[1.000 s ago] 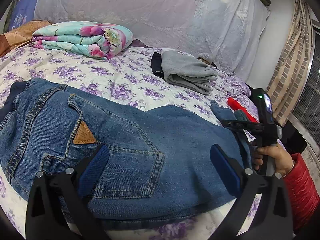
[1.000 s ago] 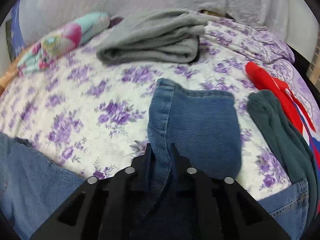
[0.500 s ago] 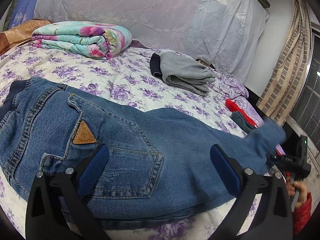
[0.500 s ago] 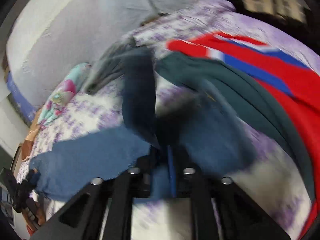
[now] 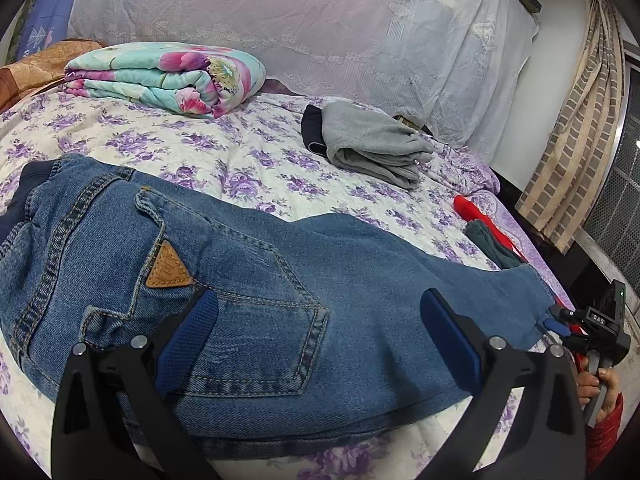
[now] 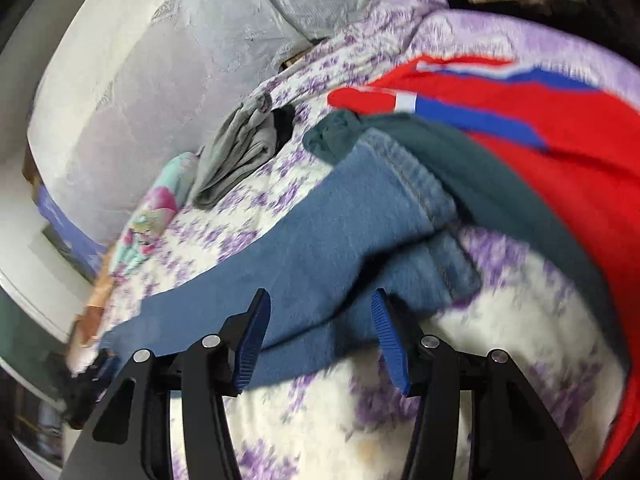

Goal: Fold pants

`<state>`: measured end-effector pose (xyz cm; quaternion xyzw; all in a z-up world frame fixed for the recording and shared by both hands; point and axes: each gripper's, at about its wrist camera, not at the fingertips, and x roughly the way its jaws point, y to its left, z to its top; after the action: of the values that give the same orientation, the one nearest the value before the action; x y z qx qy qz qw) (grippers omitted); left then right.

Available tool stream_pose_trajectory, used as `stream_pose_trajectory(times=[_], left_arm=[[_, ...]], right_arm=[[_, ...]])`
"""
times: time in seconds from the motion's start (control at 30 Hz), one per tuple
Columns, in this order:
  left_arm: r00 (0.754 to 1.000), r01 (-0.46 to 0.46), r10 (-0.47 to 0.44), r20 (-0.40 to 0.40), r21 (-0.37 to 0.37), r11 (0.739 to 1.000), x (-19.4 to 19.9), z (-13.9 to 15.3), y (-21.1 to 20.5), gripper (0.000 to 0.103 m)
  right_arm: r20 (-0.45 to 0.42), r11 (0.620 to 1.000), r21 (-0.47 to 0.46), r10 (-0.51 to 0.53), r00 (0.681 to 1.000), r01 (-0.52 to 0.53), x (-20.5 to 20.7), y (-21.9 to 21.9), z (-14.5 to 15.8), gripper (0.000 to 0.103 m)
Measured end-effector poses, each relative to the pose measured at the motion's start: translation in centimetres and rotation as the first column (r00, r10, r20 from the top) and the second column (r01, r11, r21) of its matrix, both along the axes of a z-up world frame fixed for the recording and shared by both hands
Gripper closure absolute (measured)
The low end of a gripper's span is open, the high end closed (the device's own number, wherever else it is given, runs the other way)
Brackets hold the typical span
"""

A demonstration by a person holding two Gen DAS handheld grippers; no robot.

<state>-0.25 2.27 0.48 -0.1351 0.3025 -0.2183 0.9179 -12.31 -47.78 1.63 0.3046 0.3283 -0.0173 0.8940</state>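
Now your blue jeans [image 5: 248, 312] lie flat across the bed [image 5: 224, 160], and everything else sits around them. Your left claw [image 5: 318, 340] is spread wide, and it hangs just over the back pocket of the jeans, near the little brown patch [image 5: 167, 270]. It is not pinching anything.

Your right claw [image 6: 320, 340] is spread too. The leg end of the jeans [image 6: 340, 240] lies between its blue fingers [image 6: 252, 344], but they are not pressed on the cloth. From the left camera you can see the right claw [image 5: 560, 322] at the far end of the jeans' leg, by the edge of the bed.

Past the leg end of the jeans lie a dark green cloth [image 6: 460, 168] and a red cloth with blue and white stripes [image 6: 560, 152]. The green one touches the hem. Behind the jeans, near the wall, sits a folded grey garment [image 5: 372, 148]. A rolled flowery blanket [image 5: 168, 76] rests far behind the jeans' waist end.
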Motion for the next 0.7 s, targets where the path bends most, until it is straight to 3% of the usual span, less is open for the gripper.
stream_pose_trajectory(times=[0.2, 0.27, 0.33, 0.47, 0.57, 0.63, 0.7], left_arm=[[1.000, 0.000, 0.000, 0.000, -0.002, 1.000, 0.0, 0.0, 0.0, 0.004], [1.000, 0.000, 0.000, 0.000, -0.002, 1.000, 0.0, 0.0, 0.0, 0.004], [1.000, 0.001, -0.001, 0.002, -0.005, 1.000, -0.1, 0.0, 0.0, 0.004], [1.000, 0.006, -0.005, 0.013, -0.038, 0.999, -0.2, 0.0, 0.4, 0.004], [1.000, 0.009, -0.009, 0.015, -0.047, 0.999, -0.3, 0.0, 0.5, 0.004], [1.000, 0.007, -0.007, 0.014, -0.042, 0.999, -0.3, 0.0, 0.4, 0.004], [1.000, 0.009, -0.009, 0.011, -0.039, 0.999, -0.4, 0.0, 0.4, 0.004]], right_arm=[[-0.036, 0.999, -0.029, -0.015, 0.999, 0.014, 2.5, -0.4, -1.4, 0.059], [-0.031, 0.999, -0.036, -0.026, 0.999, 0.025, 2.9, -0.6, -1.4, 0.087], [0.017, 1.000, -0.001, -0.029, 0.999, 0.029, 2.4, -0.8, -1.0, 0.096], [0.104, 1.000, -0.021, -0.001, 0.995, 0.004, -0.2, -0.1, 1.6, 0.097], [0.038, 0.999, -0.052, 0.014, 0.999, -0.012, 0.0, -0.6, 0.8, 0.096], [-0.056, 0.998, -0.057, -0.010, 0.998, 0.007, 0.4, -1.6, -1.4, 0.090], [-0.023, 1.000, 0.012, -0.020, 1.000, 0.021, -0.8, -2.4, -1.8, 0.091]])
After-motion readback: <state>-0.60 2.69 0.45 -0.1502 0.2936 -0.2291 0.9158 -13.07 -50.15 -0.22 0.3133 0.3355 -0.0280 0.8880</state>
